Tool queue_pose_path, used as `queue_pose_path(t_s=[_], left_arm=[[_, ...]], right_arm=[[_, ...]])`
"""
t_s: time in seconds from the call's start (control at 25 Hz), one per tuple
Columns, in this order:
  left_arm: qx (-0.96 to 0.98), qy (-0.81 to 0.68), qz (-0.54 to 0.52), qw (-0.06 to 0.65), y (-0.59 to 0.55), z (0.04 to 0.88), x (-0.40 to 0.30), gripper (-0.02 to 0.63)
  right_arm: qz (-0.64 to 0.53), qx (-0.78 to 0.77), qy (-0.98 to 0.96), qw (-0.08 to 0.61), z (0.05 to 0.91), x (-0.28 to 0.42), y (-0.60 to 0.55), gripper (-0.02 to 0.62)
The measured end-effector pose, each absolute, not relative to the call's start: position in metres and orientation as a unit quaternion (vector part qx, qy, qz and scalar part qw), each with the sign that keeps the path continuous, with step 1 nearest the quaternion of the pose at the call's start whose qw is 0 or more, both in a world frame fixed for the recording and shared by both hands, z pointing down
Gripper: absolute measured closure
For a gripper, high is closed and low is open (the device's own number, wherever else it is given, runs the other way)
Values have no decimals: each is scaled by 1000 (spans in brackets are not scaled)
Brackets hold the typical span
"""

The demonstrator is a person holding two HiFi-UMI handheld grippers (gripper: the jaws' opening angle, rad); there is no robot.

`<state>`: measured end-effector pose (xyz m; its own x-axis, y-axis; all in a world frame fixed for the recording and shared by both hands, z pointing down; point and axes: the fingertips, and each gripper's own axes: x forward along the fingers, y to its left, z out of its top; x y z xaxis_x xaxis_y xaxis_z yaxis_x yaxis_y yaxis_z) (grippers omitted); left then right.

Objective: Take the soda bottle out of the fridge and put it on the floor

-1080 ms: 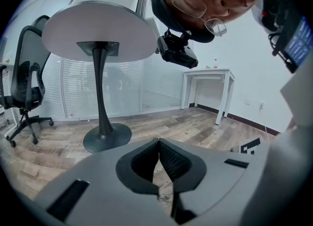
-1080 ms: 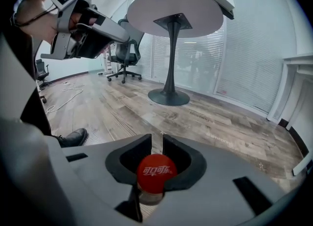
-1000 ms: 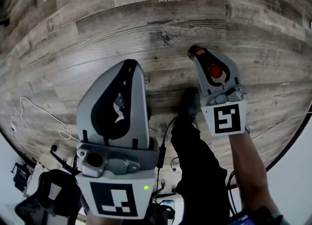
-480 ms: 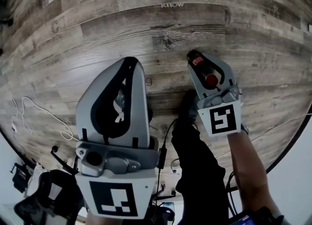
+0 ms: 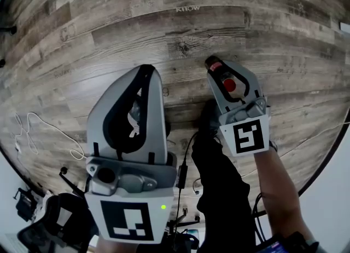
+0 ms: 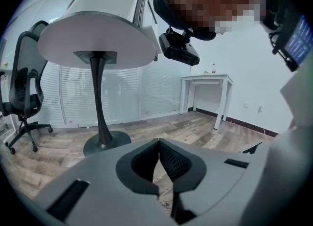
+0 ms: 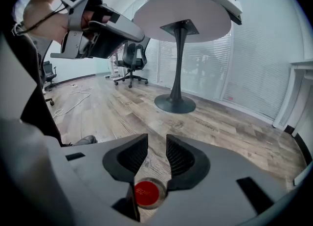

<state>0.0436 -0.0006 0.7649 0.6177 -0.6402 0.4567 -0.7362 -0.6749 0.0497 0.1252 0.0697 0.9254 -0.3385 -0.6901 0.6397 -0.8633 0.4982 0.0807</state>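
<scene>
The soda bottle stands on the wooden floor; only its red cap shows, seen from above through the gap behind the right jaws. My right gripper hangs over it. Its jaws have just been opening, and the pads stand apart with bare floor between them, not pressing on the bottle. My left gripper is held to the left of it, higher and nearer the camera. Its pads meet at the tips and hold nothing.
A round white pedestal table stands ahead, with its dark base on the floor. Office chairs and a small white table are further off. White cable lies at the left. The person's dark trouser leg is below.
The right jaws have spread wider around the red cap, and the right gripper has lifted and drifted slightly left in the head view. The left gripper has risen a little.
</scene>
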Motion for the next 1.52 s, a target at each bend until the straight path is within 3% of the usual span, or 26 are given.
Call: queue_pose_path(t_s=[0.24,0.88,1.16,1.52], left_arm=[[898,-388,184,92,-10,705,48,590],[908,-400,123,30,-18,449,69,589],[905,-414,96,-6,-17,335,69,589],[879,-467,78,-47,-18,211,39,590]], right_arm=[[111,500,-804,302,857,130,52,468],[59,593,-785,169,540,146,2,506],[32,610,-781,127,408,148,-8,581],[-31,613,-784,93,249,148,-15,581]])
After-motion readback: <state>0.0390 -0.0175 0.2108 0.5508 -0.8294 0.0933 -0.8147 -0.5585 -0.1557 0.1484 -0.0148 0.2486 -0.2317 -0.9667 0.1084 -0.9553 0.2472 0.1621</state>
